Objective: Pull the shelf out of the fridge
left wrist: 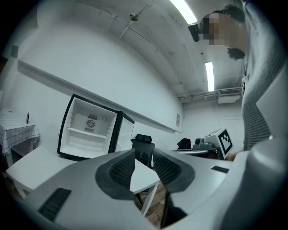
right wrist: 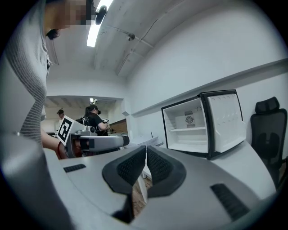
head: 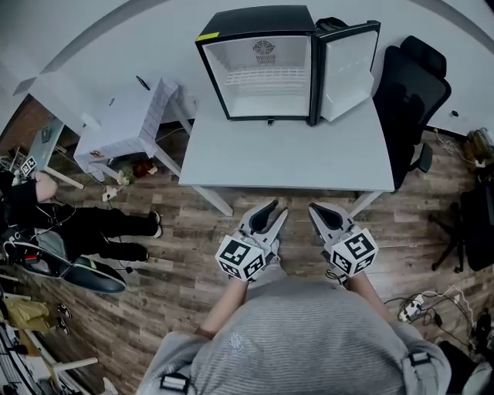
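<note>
while both grippers hang close to the person's body, off the 6 o'clock edge of the table (head: pixel 285 158), the shelf (head: pixel 265 77) sits well apart from them at 12 o'clock, inside the open fridge (head: pixel 255 19) at the table's far side. it is a pale wire rack about halfway up the cabinet, its long axis running 9 to 3 across the opening, so a pull would bring it toward 6, straight at the person.

the left gripper (head: pixel 274 212) has its fingers a narrow way apart with nothing held (only a table corner and floor show through the gap). the right gripper (head: pixel 318 212) has its pads all but pressed together, a thin slit between them and nothing in it.

neither is clearly nearer; both are about level. the left gripper sits almost straight below the opening, while the right sits nearer the door (head: pixel 347 69), which swings out at the fridge's 3 o'clock side. by my reading the left has the cleaner line in, and the right would have to angle toward 11 to clear the door.

from the left gripper's own view the shelf (left wrist: pixel 87 133) lies at 10 o'clock of the jaws; from the right gripper's view the shelf (right wrist: pixel 191 130) lies at 2 o'clock. either way the fingers need to reach the rack's front edge, square to its length, before closing.
</note>
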The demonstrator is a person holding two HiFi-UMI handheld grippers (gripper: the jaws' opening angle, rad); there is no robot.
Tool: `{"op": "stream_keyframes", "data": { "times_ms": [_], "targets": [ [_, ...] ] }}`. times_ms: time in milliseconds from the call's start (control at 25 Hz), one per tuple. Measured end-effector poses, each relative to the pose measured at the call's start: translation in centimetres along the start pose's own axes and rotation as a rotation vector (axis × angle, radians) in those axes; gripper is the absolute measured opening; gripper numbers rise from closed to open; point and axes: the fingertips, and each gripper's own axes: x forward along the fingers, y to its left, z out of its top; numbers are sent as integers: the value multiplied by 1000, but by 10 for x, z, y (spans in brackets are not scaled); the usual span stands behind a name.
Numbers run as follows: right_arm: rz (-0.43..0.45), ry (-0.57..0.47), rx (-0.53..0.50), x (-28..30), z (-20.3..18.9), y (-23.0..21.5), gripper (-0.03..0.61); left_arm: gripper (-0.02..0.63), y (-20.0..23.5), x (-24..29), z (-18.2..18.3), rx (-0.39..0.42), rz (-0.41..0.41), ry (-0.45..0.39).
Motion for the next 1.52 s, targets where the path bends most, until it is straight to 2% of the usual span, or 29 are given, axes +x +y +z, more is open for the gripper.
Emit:
{"op": "stream_keyframes", "data": {
  "times_ms": [360, 760, 1320, 1520],
  "targets": [
    [-1, 22, -22, 98, 24, -31, 15, 114, 93, 35, 28, -24, -5, 8],
    [-40, 14, -42, 183, 47, -72, 15, 115, 181, 79, 57, -7, -40, 18],
    [-52, 49, -43, 260, 50, -116, 15, 115, 255, 127, 63, -8, -84, 58],
    [-64, 81, -81, 275, 45, -128, 15, 115, 271, 134, 61, -23, -78, 59]
  ]
}}
